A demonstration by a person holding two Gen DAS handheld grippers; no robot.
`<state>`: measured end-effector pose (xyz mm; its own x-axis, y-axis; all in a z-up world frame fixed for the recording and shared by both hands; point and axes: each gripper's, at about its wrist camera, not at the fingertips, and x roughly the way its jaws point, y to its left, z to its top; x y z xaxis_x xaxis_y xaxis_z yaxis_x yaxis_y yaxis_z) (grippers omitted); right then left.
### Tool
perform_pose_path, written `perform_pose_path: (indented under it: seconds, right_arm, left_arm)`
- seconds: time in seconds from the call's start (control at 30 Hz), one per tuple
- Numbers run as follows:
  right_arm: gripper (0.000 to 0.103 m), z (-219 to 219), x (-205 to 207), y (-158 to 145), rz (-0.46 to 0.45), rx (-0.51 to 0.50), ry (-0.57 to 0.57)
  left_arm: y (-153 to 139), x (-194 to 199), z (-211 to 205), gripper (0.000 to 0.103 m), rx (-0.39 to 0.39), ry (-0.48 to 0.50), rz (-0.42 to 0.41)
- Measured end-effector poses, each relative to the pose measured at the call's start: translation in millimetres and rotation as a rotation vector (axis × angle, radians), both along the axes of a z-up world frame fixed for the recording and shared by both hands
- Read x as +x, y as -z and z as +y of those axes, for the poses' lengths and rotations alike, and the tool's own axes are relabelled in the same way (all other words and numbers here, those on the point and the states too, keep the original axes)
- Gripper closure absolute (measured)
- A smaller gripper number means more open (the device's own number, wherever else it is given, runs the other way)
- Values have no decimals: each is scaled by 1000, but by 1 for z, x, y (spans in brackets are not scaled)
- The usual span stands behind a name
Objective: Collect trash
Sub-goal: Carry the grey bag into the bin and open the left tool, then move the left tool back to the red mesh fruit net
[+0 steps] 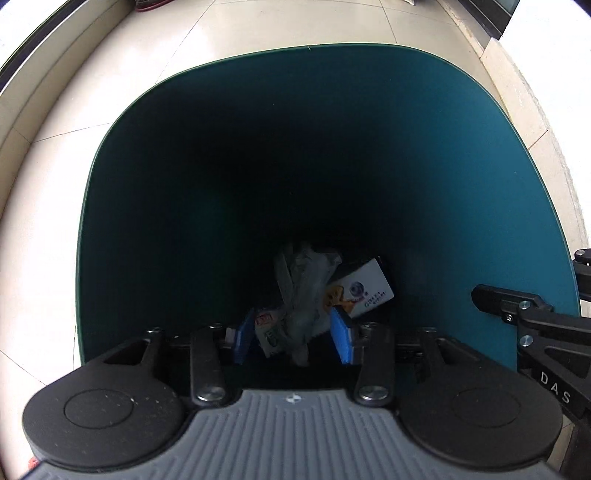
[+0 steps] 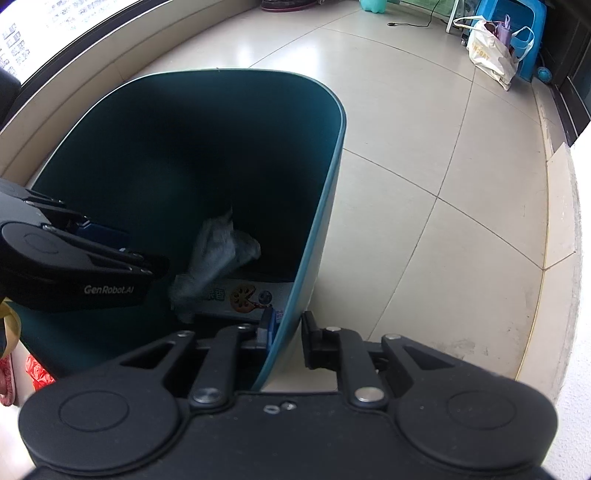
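A dark teal trash bin (image 1: 480, 155) stands on the tiled floor. Inside at its bottom lie a crumpled grey-white plastic wrapper (image 1: 306, 284), a white printed box (image 1: 364, 291) and a small printed packet (image 1: 271, 328). My left gripper (image 1: 291, 338) hangs open and empty over the bin's mouth; it also shows in the right wrist view (image 2: 122, 254). My right gripper (image 2: 286, 332) is shut on the bin's right wall (image 2: 317, 236), one finger inside, one outside. The wrapper (image 2: 218, 251) and box (image 2: 251, 295) show there too.
Beige floor tiles (image 2: 424, 147) surround the bin. A low ledge (image 2: 557, 229) runs along the right. A white shopping bag (image 2: 487, 55) and blue stool (image 2: 524, 22) stand far right. Red material (image 2: 38, 373) lies by the bin's left.
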<state>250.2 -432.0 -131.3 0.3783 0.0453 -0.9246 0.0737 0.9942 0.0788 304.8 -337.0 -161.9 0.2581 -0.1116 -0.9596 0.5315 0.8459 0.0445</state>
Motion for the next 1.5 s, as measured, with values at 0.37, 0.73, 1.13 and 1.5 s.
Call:
perform_pose_path:
  seconds: [0.37,0.73,1.13,1.5]
  right_arm:
    - [89,0,0,-1,1,2,1]
    - [89,1,1,0,3,3,0]
    - [89,2,2,1,8,0,5]
    - [89,4,4,1,15,-11,-1]
  left_arm:
    - [-32,-28,32,50,-60,17,-85]
    - [-83,-40,90,48,-178,-32,-124]
    - [-110,-49,148,36,-231,-134,-177]
    - [-65,-29,233,36,-133,-292,-130]
